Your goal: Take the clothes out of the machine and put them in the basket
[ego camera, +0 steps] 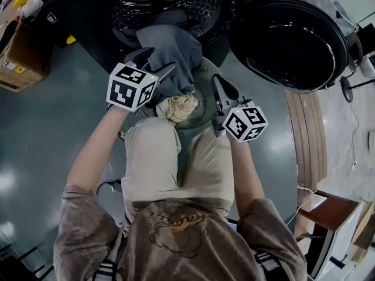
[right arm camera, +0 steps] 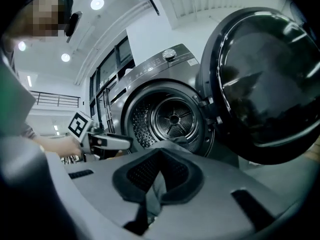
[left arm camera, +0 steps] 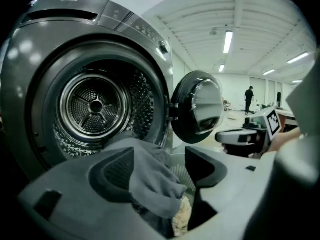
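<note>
A grey garment (ego camera: 170, 48) spills from the washing machine's drum (ego camera: 164, 4) down into the green-grey basket (ego camera: 205, 98) in front of the person's knees. A cream cloth (ego camera: 179, 107) lies in the basket beside it. My left gripper (ego camera: 153, 63) is over the garment with its jaws apart. In the left gripper view the grey garment (left arm camera: 150, 179) hangs between them, against the left pad (left arm camera: 115, 174) only. My right gripper (ego camera: 218, 86) is at the basket's right rim. In the right gripper view, the right gripper (right arm camera: 160, 154) is shut on a strip of grey cloth (right arm camera: 152, 194).
The machine's round door (ego camera: 290, 43) stands open to the right. A cardboard box (ego camera: 20, 57) sits on the floor at the left. Wooden furniture (ego camera: 328, 215) stands at the lower right. A person (left arm camera: 248, 99) stands far back in the hall.
</note>
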Demonstrator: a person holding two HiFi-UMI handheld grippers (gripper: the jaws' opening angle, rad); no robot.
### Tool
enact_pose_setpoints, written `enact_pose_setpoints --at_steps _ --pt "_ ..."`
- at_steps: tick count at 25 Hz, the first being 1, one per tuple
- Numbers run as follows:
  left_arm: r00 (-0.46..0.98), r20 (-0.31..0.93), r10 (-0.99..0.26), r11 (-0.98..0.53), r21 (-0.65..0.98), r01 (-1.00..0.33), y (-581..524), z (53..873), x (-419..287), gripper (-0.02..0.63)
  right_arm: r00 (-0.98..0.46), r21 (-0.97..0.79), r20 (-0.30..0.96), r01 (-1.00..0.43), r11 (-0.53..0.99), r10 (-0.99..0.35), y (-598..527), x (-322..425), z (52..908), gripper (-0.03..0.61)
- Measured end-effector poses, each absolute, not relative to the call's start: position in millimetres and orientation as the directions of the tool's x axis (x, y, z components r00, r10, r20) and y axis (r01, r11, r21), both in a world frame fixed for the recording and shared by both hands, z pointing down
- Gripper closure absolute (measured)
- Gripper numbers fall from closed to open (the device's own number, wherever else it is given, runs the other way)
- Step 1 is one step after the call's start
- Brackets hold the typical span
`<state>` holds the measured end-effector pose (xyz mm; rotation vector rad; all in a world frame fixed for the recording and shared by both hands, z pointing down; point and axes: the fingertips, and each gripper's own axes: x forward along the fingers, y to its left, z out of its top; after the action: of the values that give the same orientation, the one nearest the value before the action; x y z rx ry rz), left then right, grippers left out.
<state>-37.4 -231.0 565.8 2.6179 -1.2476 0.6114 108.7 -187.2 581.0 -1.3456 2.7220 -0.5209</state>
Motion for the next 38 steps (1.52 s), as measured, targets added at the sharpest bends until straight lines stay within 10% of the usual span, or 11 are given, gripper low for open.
enact_pose_setpoints --at_steps 25,32,38 --pt "0.362 0.625 -0.692 -0.492 -0.042 -0.869 -439 680 -67 0.147 -0.579 -0.312 0.125 -0.794 0.522 -0.805 -186 133 576 0.580" --pt "0.378 0.688 -0.620 -0.525 -0.006 -0.851 -442 692 -62 0.149 -0.572 -0.304 0.142 -0.802 0.514 -0.808 -188 138 580 0.580" --pt "0.387 0.687 -0.615 -0.543 -0.013 -0.839 -434 688 -54 0.292 -0.583 -0.312 0.147 -0.794 0.521 -0.799 -187 135 581 0.580"
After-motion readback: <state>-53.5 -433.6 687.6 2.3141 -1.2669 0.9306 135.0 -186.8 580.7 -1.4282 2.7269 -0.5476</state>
